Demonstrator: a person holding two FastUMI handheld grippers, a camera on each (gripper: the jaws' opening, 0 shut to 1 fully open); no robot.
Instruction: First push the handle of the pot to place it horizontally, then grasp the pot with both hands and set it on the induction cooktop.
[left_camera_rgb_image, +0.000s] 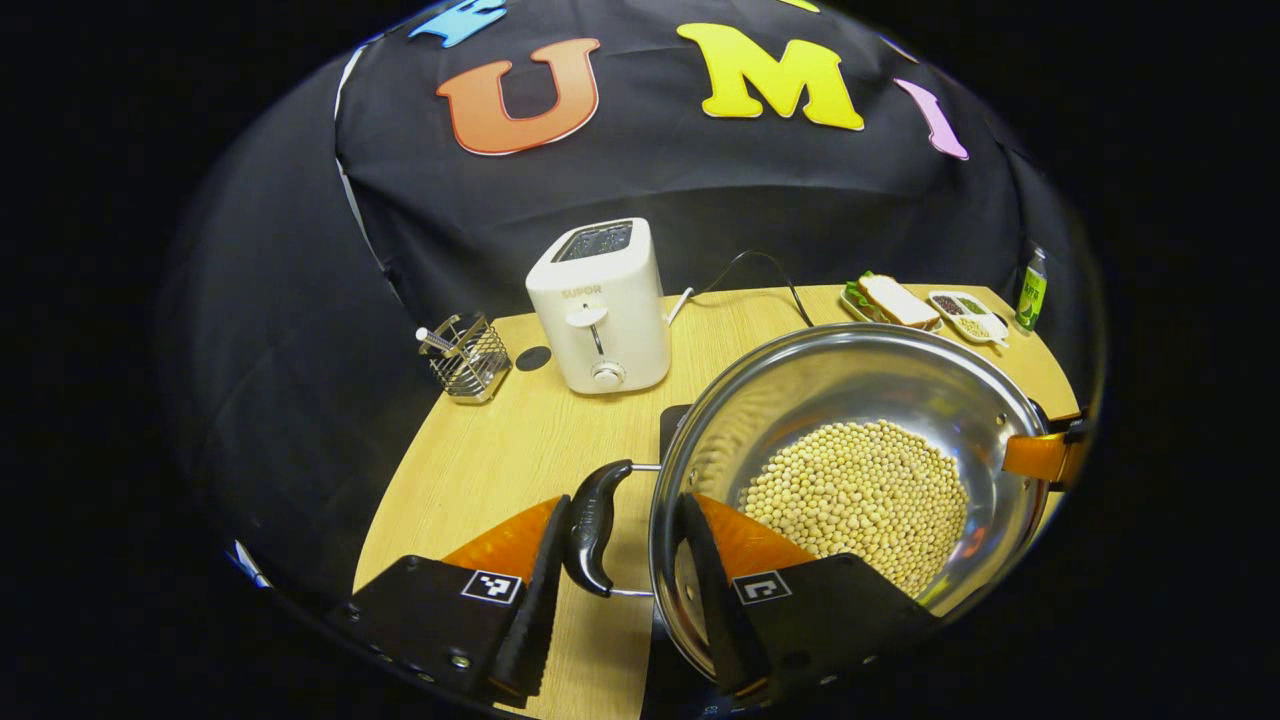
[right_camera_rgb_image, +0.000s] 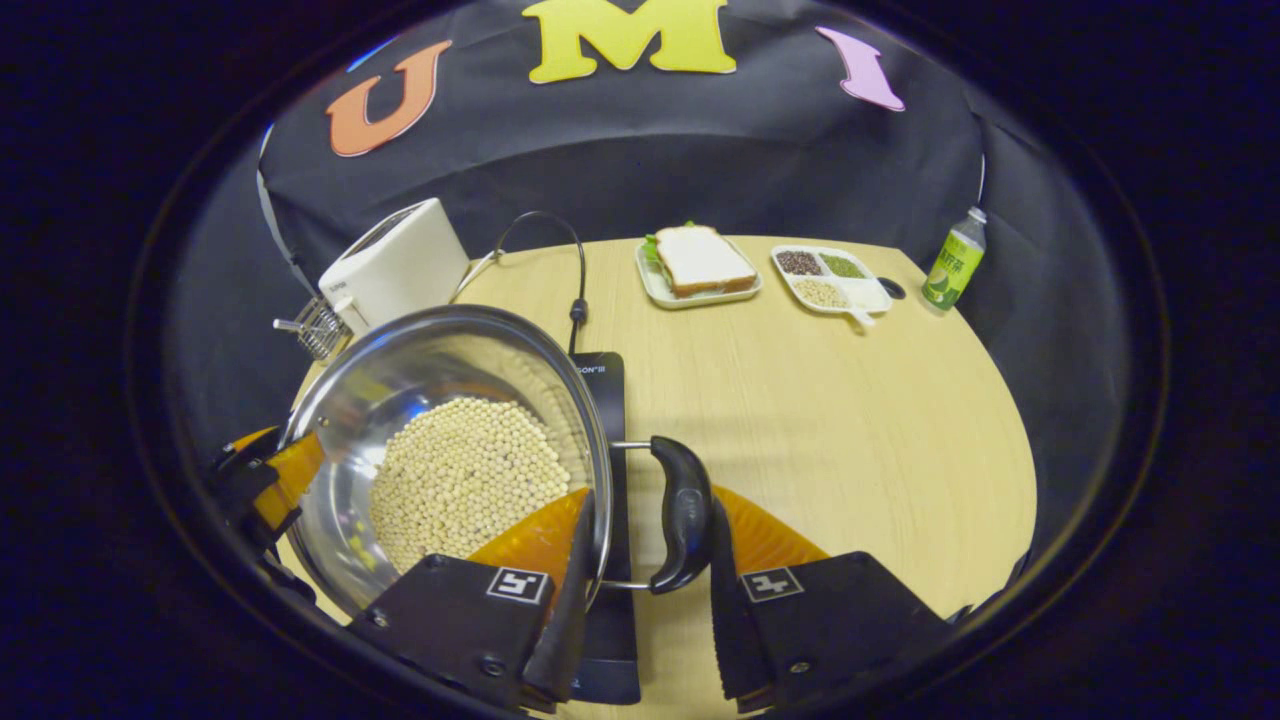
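Closest to us in the left gripper view, our left gripper (left_camera_rgb_image: 622, 560) is straddling one black handle (left_camera_rgb_image: 594, 525) of the pot (left_camera_rgb_image: 850, 400): its jaws are standing apart, one finger outside the handle and touching it, the other inside the steel wall, so the handle and the rim are lying between them. We cannot tell whether both fingers are pressing.

In the right gripper view, our right gripper (right_camera_rgb_image: 645, 565) is doing the same at the opposite handle (right_camera_rgb_image: 683, 510), with one finger inside the pot (right_camera_rgb_image: 450, 350) and the other against the outer side of the handle.

Both handles are sticking out sideways, level with the rim. The pot is holding a layer of pale soybeans (right_camera_rgb_image: 465, 480), and it is sitting over the black induction cooktop (right_camera_rgb_image: 600, 400), whose edge is showing beside it; we cannot tell if it is resting on it or lifted.

Behind, on the wooden table (right_camera_rgb_image: 850, 420), we are seeing a white toaster (left_camera_rgb_image: 600, 305), a wire rack (left_camera_rgb_image: 465, 355), a sandwich plate (right_camera_rgb_image: 698, 262), a divided dish (right_camera_rgb_image: 830, 278) and a green bottle (right_camera_rgb_image: 955, 262).
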